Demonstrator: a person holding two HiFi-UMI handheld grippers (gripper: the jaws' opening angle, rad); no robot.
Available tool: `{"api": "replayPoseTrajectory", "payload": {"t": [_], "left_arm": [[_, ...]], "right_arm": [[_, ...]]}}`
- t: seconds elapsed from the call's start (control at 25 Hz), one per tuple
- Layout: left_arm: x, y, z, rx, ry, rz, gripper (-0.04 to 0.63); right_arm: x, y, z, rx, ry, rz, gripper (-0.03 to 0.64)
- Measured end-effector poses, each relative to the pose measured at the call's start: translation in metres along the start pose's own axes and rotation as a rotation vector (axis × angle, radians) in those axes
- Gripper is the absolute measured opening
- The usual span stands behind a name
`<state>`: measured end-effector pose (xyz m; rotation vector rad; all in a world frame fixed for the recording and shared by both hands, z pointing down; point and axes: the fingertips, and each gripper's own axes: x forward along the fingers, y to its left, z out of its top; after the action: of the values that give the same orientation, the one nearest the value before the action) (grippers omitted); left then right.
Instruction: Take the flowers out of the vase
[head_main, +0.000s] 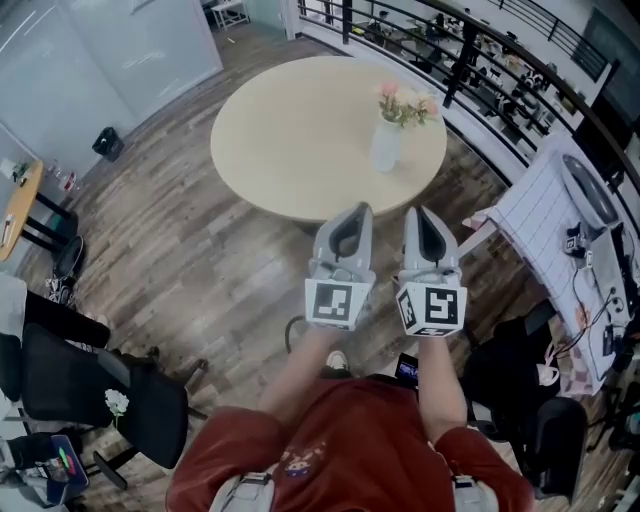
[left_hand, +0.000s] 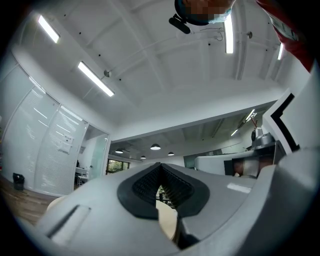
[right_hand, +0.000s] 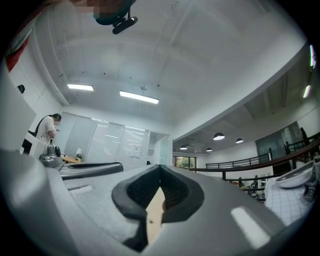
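A white vase (head_main: 385, 147) with pink and cream flowers (head_main: 405, 104) stands on the right part of a round beige table (head_main: 290, 140). In the head view both grippers are held side by side over the floor, just short of the table's near edge and pointing toward it. My left gripper (head_main: 357, 209) is shut with nothing in it, and so is my right gripper (head_main: 419, 213). The left gripper view shows its jaws (left_hand: 160, 165) meeting at the tips, tilted up toward the ceiling. The right gripper view shows the same closed, empty jaws (right_hand: 160, 167). The vase appears in neither gripper view.
A black railing (head_main: 500, 70) curves behind the table. A desk with a white checked cloth (head_main: 545, 215) stands at the right. Black chairs (head_main: 90, 385) are at the lower left and a small black bin (head_main: 108, 143) at the far left. A person (right_hand: 46, 131) stands far off.
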<state>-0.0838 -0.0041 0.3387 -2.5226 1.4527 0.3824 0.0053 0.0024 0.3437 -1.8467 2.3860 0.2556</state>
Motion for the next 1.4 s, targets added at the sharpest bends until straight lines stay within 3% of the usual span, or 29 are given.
{"api": "replayPoseTrajectory", "payload": {"t": [0.44,0.76,1.4], "left_arm": [[0.042,0.025,-0.02,-0.016,-0.002,-0.023,0.005],[0.107,0.019,-0.047,0.041,0.007,-0.04,0.005],[0.248,0.017,-0.082,0.062,0.017,0.002,0.005]], "right_arm": [[0.047,-0.013,-0.014,-0.004,-0.013,-0.026,0.003],[0.092,-0.068,-0.036,0.03,-0.019,-0.038,0.003],[0.197,-0.172,-0.05,0.062,-0.048,0.008,0.003]]}}
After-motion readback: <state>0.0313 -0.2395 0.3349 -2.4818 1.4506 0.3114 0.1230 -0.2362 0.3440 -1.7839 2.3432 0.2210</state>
